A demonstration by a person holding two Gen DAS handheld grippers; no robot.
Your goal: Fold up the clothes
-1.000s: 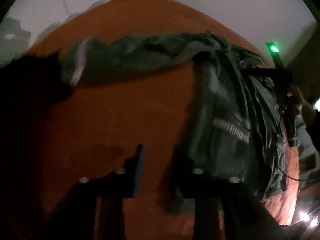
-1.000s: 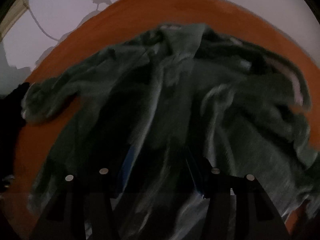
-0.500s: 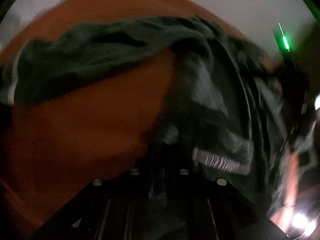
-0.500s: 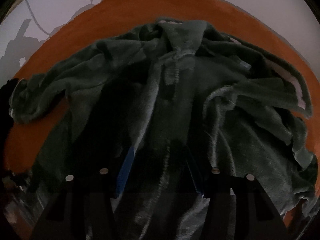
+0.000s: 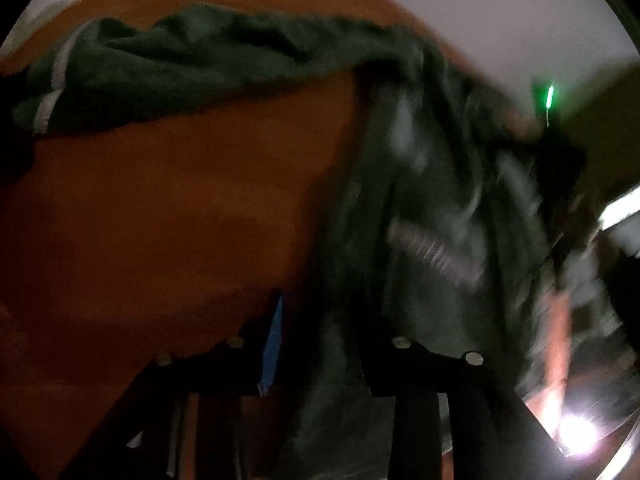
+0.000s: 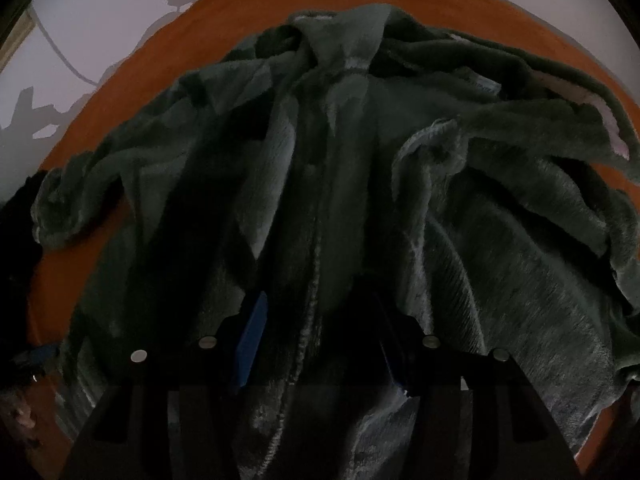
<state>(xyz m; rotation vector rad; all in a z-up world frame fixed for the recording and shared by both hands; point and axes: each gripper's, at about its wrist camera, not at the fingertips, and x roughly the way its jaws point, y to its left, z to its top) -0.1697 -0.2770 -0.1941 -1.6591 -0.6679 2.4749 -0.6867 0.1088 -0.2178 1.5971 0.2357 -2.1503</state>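
A dark green fleece jacket (image 6: 340,184) lies spread and rumpled on a round orange table (image 6: 460,4), collar at the far side. In the left wrist view its body (image 5: 432,208) is at the right and one sleeve (image 5: 192,68) with a white cuff stretches left. My left gripper (image 5: 320,320) is open, its jaws apart at the jacket's lower left edge, with cloth between them. My right gripper (image 6: 320,320) is open over the jacket's lower front hem, with cloth between the blue pads (image 6: 250,340).
The other gripper (image 5: 560,152), with a green light, shows at the right of the left wrist view. Bare orange tabletop (image 5: 160,220) lies left of the jacket. A pale floor (image 6: 80,20) surrounds the table. A bright lamp (image 5: 576,432) glares at the lower right.
My left gripper was shut on the jacket's edge half a second ago and now stands open. The sleeve sits further left and up. The right gripper has stayed open over the hem.
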